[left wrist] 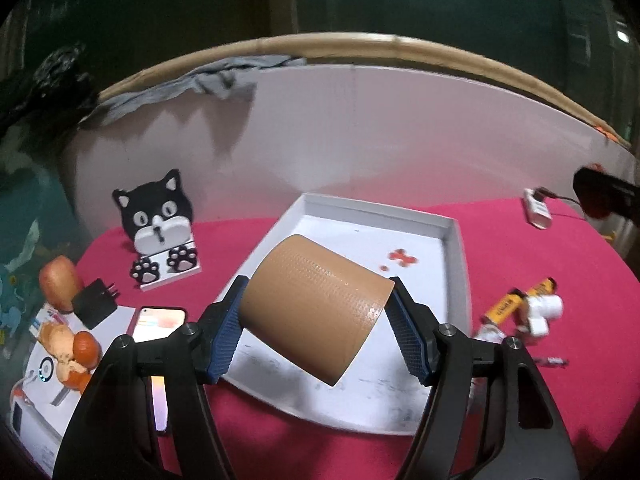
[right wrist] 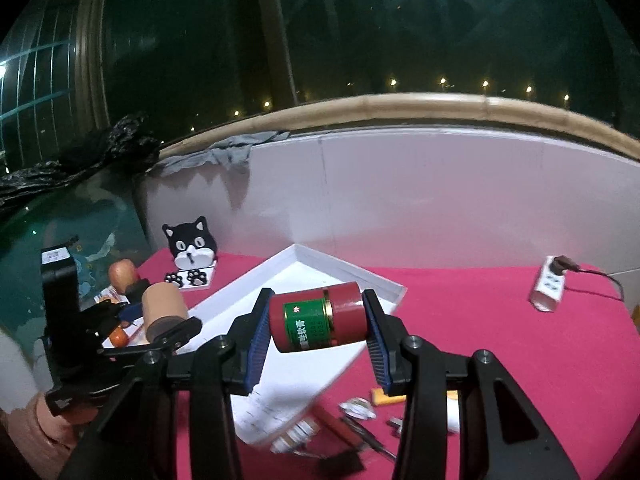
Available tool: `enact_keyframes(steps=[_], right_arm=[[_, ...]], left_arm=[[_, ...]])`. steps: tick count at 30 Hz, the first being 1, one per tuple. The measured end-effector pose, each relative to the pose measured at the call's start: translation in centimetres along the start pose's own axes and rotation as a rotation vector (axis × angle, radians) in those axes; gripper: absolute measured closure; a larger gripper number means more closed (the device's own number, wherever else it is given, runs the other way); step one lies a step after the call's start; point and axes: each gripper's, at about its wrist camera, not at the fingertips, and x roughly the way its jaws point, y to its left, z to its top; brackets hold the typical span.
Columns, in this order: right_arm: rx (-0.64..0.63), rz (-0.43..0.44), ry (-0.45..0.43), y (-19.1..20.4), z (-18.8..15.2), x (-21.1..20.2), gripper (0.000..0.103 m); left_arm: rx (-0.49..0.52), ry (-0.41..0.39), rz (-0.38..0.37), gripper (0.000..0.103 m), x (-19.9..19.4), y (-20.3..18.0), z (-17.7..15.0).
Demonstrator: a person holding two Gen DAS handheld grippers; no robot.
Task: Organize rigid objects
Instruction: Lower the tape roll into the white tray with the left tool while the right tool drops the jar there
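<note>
While both grippers are loaded, each carries one thing above the pink tablecloth [left wrist: 540,248]. One left gripper [left wrist: 316,320] has its two blue-padded fingers [left wrist: 224,332] closed onto the ends of a single tan roll [left wrist: 316,304], which lies tilted, its near end lower toward 5 o'clock, raised over the near half of the one white tray [left wrist: 452,232]. One right gripper [right wrist: 318,330] is clamped across a single red tin [right wrist: 320,320] with a green label; the label bears white characters too small to read. That tin lies on its side between the pads, lifted above the tray's [right wrist: 384,284] right rim.

From the right wrist view the left gripper [right wrist: 160,320] shows at 9 o'clock, angled toward the tray with the roll [right wrist: 164,304] in its grasp.

Counted around the tray: one black-and-white cat figure [left wrist: 160,224] at 10 o'clock, one phone [left wrist: 160,320] lit at 8 o'clock, one black plug adapter [left wrist: 94,306] beside it, one white power strip [left wrist: 538,208] at 2 o'clock with a dark plug in it, and two yellow batteries [left wrist: 520,302] at 3 o'clock, their printing blurred, next to a small white piece [left wrist: 542,312]. Red specks [left wrist: 402,258] lie on the tray floor.
</note>
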Motion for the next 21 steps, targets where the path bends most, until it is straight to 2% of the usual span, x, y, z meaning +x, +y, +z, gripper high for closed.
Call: enact_keyframes(steps=[7, 14, 21], right_arm=[[0.005, 0.023, 0.084, 2.1, -0.5, 5.0, 0.06], [-0.002, 0.003, 0.206, 3.1, -3.2, 10.4, 0.06], [-0.023, -0.019, 0.271, 3.6, -5.1, 13.3, 0.06]], left_arm=[[-0.053, 0.047, 0.053, 0.035, 3.5, 1.7, 0.1], [-0.076, 0.128, 0.099, 0.035, 7.4, 2.1, -0.7], [-0.074, 0.207, 0.128, 0.035, 10.7, 2.4, -1.8]])
